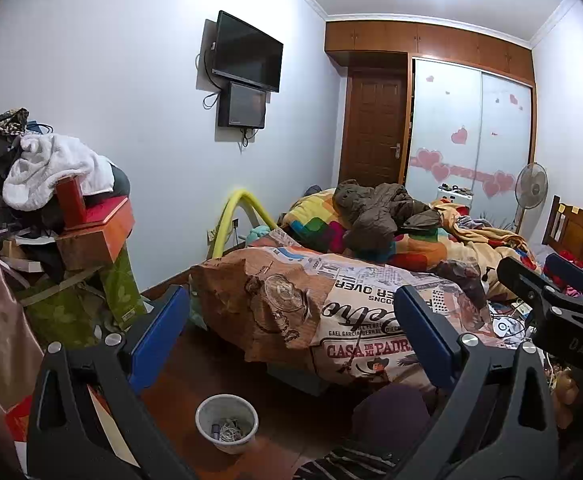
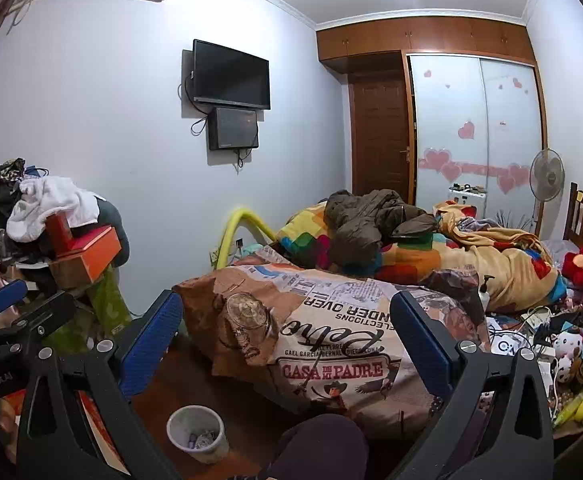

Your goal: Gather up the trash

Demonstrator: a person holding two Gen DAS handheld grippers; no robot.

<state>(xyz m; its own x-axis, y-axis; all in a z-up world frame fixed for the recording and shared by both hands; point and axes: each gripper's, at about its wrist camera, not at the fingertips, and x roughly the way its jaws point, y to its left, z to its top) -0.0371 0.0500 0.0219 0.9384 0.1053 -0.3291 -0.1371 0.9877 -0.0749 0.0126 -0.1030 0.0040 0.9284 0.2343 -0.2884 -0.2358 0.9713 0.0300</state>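
A small white waste bin (image 1: 227,422) stands on the wooden floor by the foot of the bed, with bits of trash inside; it also shows in the right wrist view (image 2: 197,438). My left gripper (image 1: 291,332) is open and empty, held high above the bin and facing the bed. My right gripper (image 2: 287,336) is open and empty, beside the left at about the same height. Each gripper shows at the edge of the other's view, the right one (image 1: 551,300) and the left one (image 2: 7,320). No loose piece of trash stands out clearly.
A bed (image 2: 331,340) piled with printed quilts and a brown jacket (image 2: 371,220) fills the middle. Cluttered cables, toys and small items (image 2: 551,352) lie at its right side. A heap of boxes and clothes (image 1: 63,208) stands left. A fan (image 2: 547,176), wardrobe and door stand behind.
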